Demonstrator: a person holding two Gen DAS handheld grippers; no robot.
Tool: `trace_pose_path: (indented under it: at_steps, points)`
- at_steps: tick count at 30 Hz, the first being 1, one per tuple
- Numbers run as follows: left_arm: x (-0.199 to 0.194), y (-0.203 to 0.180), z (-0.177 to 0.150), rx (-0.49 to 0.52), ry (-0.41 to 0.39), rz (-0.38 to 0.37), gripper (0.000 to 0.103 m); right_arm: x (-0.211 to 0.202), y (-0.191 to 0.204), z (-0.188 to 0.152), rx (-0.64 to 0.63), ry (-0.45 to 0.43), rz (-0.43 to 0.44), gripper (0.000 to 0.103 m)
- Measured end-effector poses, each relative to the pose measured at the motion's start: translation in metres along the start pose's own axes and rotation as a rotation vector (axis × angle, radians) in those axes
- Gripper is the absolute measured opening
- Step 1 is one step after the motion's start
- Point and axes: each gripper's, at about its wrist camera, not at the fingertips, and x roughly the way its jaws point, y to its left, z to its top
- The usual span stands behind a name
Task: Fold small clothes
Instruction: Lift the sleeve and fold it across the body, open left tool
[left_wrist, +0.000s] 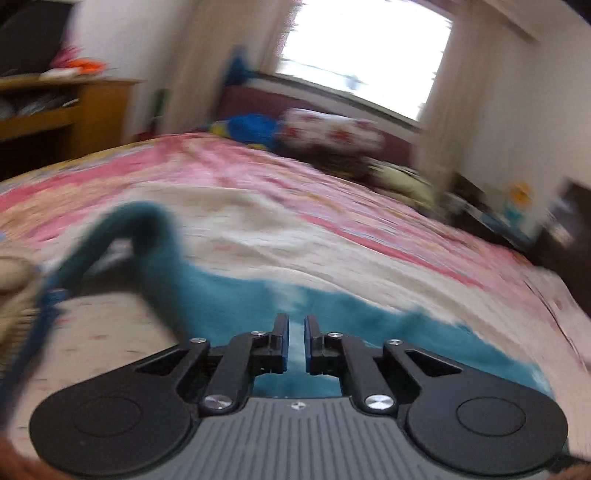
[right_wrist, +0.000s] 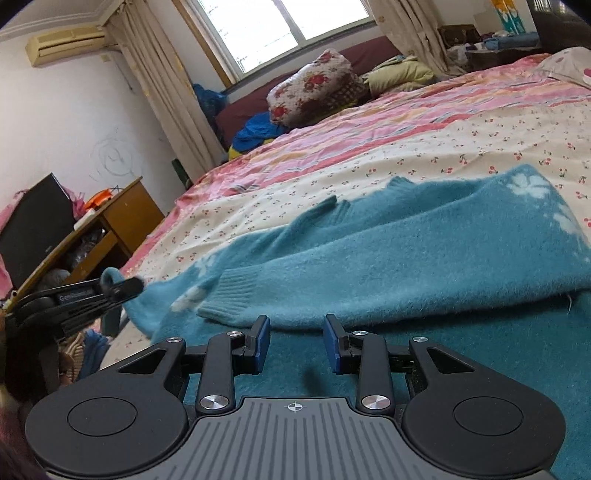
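Observation:
A fuzzy teal sweater with white flower marks lies spread on the bed sheet. One sleeve is folded across its body, the ribbed cuff pointing left. My right gripper hovers low over the near part of the sweater, its blue pads apart with nothing between them. My left gripper shows at the left edge of the right wrist view, shut on a corner of the sweater and holding it off the sheet. The left wrist view is blurred: the left gripper has its jaws nearly together with teal sweater in and below the gap.
A wooden nightstand stands left of the bed. A floral pillow, a pale yellow pillow and a pile of blue clothes lie at the far end under the window. More cloth lies off the bed's left edge.

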Motion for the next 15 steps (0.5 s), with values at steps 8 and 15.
trace_pose_path:
  at_steps: [8, 15]
  points:
    - [0.031, 0.038, 0.034, -0.116, -0.058, 0.176, 0.067, 0.01, 0.001, -0.009, 0.016, 0.027, 0.016, 0.032]
    - [0.074, 0.027, 0.043, -0.04, -0.031, 0.358, 0.077, 0.014, -0.005, -0.011, 0.044, 0.034, 0.016, 0.032]
